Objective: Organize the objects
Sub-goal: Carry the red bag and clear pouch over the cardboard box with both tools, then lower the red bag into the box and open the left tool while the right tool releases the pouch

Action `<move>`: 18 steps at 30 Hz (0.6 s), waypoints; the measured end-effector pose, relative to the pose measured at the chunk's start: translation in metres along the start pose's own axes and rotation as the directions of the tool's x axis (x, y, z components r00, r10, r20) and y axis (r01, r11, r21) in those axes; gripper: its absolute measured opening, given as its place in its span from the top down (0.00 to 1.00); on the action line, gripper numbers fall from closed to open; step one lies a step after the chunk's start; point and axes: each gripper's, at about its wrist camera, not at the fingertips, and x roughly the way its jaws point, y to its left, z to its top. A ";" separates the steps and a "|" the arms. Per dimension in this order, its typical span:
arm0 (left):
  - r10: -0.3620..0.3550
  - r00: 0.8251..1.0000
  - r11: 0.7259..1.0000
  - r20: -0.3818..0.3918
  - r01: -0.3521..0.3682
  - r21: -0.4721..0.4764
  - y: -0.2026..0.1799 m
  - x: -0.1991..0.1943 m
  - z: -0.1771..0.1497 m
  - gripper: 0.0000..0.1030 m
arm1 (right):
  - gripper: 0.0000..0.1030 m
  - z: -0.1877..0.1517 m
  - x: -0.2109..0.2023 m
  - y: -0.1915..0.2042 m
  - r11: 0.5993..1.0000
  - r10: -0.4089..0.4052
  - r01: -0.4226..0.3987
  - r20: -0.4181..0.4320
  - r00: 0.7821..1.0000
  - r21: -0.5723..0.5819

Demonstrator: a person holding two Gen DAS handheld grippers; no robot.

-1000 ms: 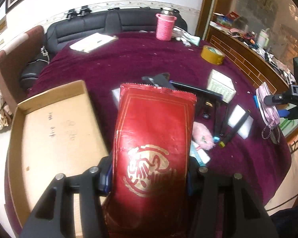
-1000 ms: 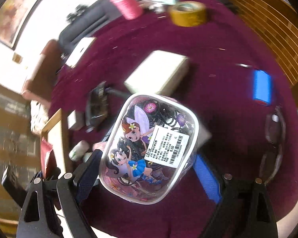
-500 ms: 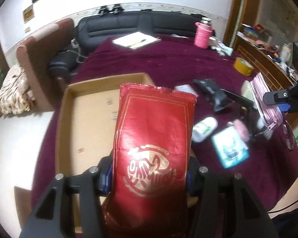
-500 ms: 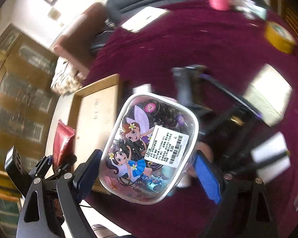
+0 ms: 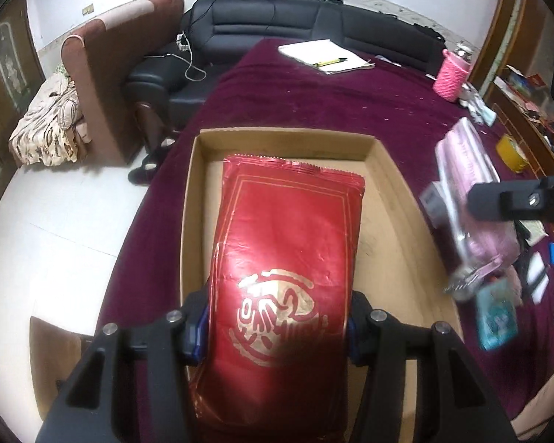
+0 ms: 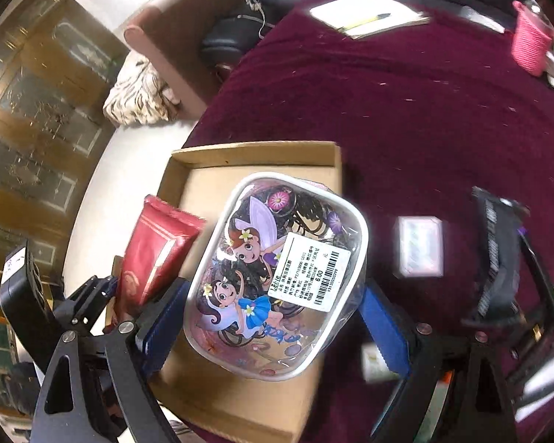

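The left gripper squeezes a red packet at the bottom middle of its view, and the right gripper squeezes a clear fairy pouch at the middle of its view. Just past them, both things hang over the cardboard box, so this looks like the putting-in step. Next, each needs lowering flat into the box before the jaws let go.

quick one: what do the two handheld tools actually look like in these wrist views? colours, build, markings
Both match: the left tool and the right tool have matte black angular finger frames with triangular cut-outs, silver round screw heads at the joints and blue pads on the inner faces. The right wrist view also shows the left tool's black boxy body carrying a white label. No cables, hands or sleeves visible.
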 end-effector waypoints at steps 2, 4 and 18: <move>0.009 1.000 1.000 -0.016 -0.009 -0.007 0.004 0.014 0.008 0.48 | 0.09 0.007 0.010 0.001 0.999 -0.033 0.033 -0.015 0.999 -0.015; 0.012 0.999 1.000 -0.029 -0.013 -0.026 0.008 0.025 0.011 0.48 | 0.09 0.016 0.024 0.004 0.998 -0.052 0.051 -0.033 0.998 -0.027; 0.037 0.999 0.994 -0.024 -0.039 -0.097 0.017 0.054 0.029 0.48 | 0.09 0.050 0.071 0.005 0.999 -0.047 0.045 -0.113 0.992 -0.020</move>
